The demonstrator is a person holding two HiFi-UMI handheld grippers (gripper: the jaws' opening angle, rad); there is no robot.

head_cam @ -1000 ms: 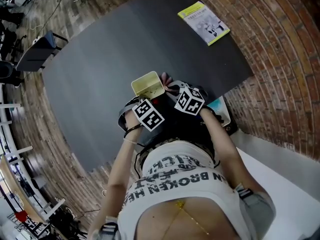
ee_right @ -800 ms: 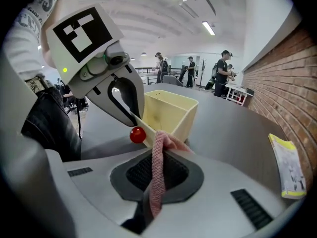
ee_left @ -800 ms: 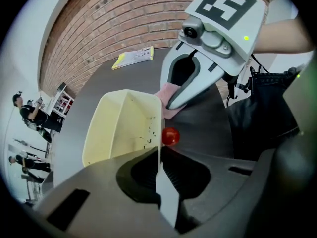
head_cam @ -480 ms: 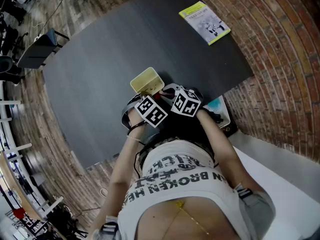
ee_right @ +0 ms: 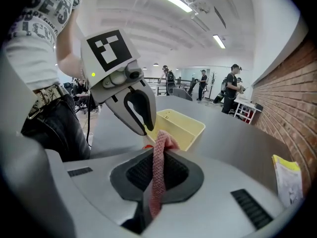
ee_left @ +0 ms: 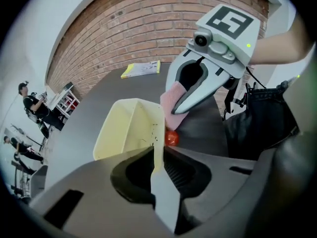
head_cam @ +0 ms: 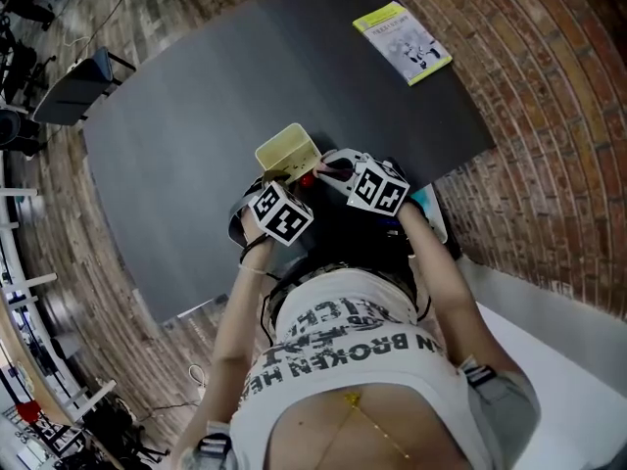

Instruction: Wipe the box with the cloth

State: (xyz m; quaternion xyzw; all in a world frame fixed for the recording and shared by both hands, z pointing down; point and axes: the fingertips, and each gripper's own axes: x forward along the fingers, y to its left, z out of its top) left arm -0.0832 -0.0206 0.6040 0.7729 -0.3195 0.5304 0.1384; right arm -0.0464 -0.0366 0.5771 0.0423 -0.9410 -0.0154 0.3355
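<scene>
A pale yellow open box [head_cam: 287,152] sits on the black table [head_cam: 196,135] near its front edge. My left gripper [head_cam: 286,180] holds the box's near wall [ee_left: 157,143] between its jaws, which are opening. My right gripper [head_cam: 331,167] is shut on a pink cloth [ee_right: 158,175], which hangs out of its jaws beside the box's right side [ee_left: 171,105]. A small red object [ee_left: 171,138] lies on the table by the box's near right corner. In the right gripper view the left gripper [ee_right: 144,128] stands at the box's [ee_right: 181,124] near edge.
A yellow-edged booklet [head_cam: 402,44] lies at the table's far right corner. A teal and white object [head_cam: 429,211] and a black bag [ee_left: 257,123] are at the table's near edge by the person. Brick floor surrounds the table; people and chairs stand far off.
The left gripper has rolled and shifted a little left at the box's wall. The right gripper has risen slightly with the cloth. The red object now shows between them.
</scene>
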